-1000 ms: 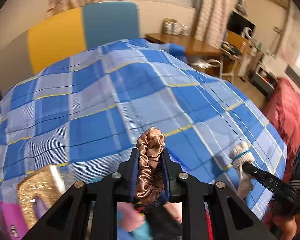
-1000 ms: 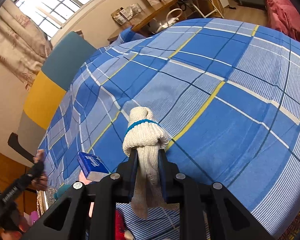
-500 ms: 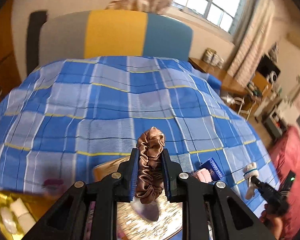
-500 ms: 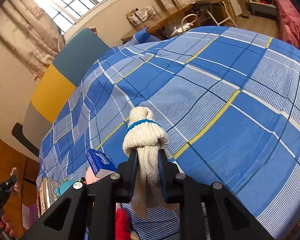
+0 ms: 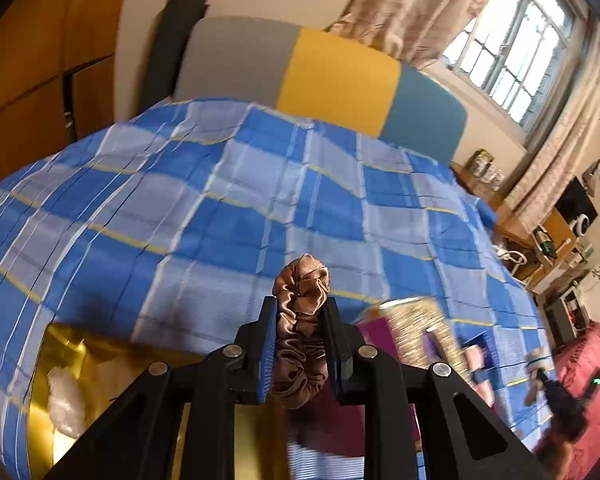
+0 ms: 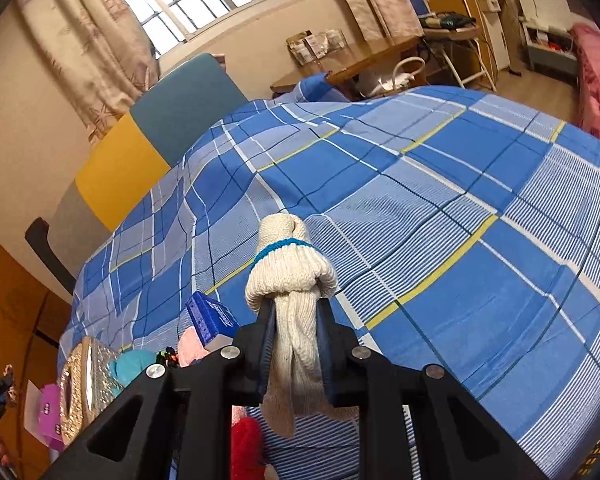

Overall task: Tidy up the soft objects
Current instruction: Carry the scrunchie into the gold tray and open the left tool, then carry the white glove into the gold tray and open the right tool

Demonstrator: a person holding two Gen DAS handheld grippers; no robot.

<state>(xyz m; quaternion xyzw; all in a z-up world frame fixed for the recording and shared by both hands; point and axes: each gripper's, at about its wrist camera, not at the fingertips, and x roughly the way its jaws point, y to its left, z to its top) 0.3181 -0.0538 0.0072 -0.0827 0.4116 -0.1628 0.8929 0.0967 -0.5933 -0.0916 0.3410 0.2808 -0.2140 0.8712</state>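
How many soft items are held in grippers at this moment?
2: a brown scrunchie in the left gripper, a knitted glove in the right gripper.

Bronze-brown satin sheen on the scrunchie [image 5: 300, 320], centre frame, between black jaws with blue pads. Behind it the bedspread [image 5: 220, 216] runs blue and pale-blue plaid with thin yellow lines. Upper frame, the headboard [image 5: 320, 68] shows 3 blocks: grey, yellow, teal. In the right wrist view, a cream knit glove [image 6: 290, 276] with a blue cuff band.
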